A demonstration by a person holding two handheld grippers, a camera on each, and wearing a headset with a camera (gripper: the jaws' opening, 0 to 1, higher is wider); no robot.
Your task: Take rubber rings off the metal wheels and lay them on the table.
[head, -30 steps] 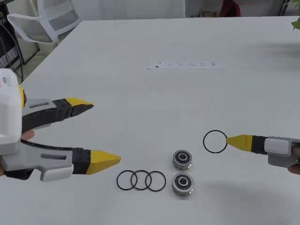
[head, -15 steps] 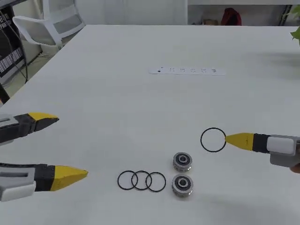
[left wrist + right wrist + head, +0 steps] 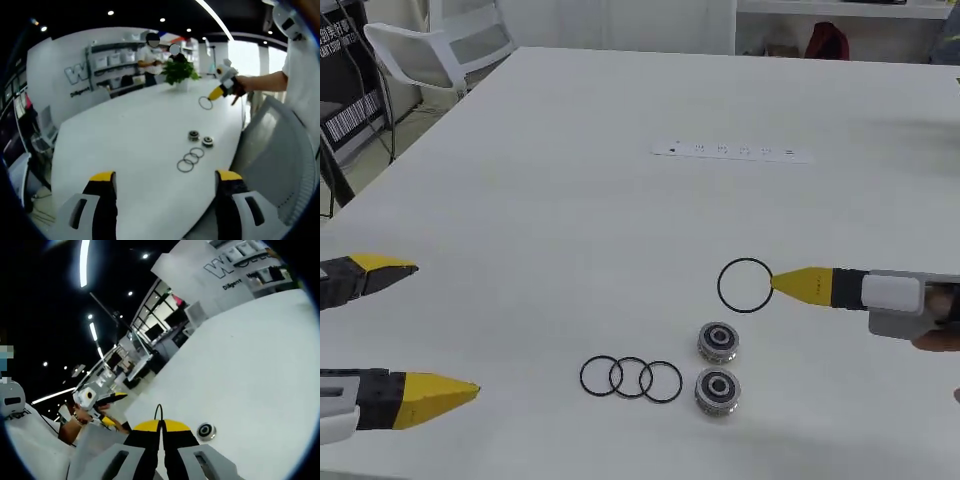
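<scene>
Jaws of left gripper (image 3: 418,328): spread wide, nothing between them; lowest left in head view, over the near edge of the table (image 3: 570,220); own view shows both yellow tips well apart
three rings (image 3: 621,377): black, thin, flat on the table in a row; each overlaps its neighbour; right of the left gripper, well apart from it
near wheel (image 3: 717,389): metal, lying flat, hub up; just right of the row of rings, small gap between; whether rubber sits on its rim cannot be told
far wheel (image 3: 719,341): same kind, just behind the near wheel; touching it or a thin gap, cannot tell
jaws of right gripper (image 3: 778,284): pressed together, pinching one ring; comes in from the right edge, right hand (image 3: 940,335) at its back; own view shows the two tips closed, no gap
held ring (image 3: 719,286): black, gripped at its right side by the yellow tips; sticks out left of them, beyond the far wheel, apart from both wheels; whether it touches the table cannot be told; thin dark line, edge-on, in right gripper view
power strip (image 3: 732,152): white, flat on the table, well beyond the wheels
chair (image 3: 440,45): white, past the far left corner of the table
plant (image 3: 179,72): green, at the far end of the table in left gripper view
</scene>
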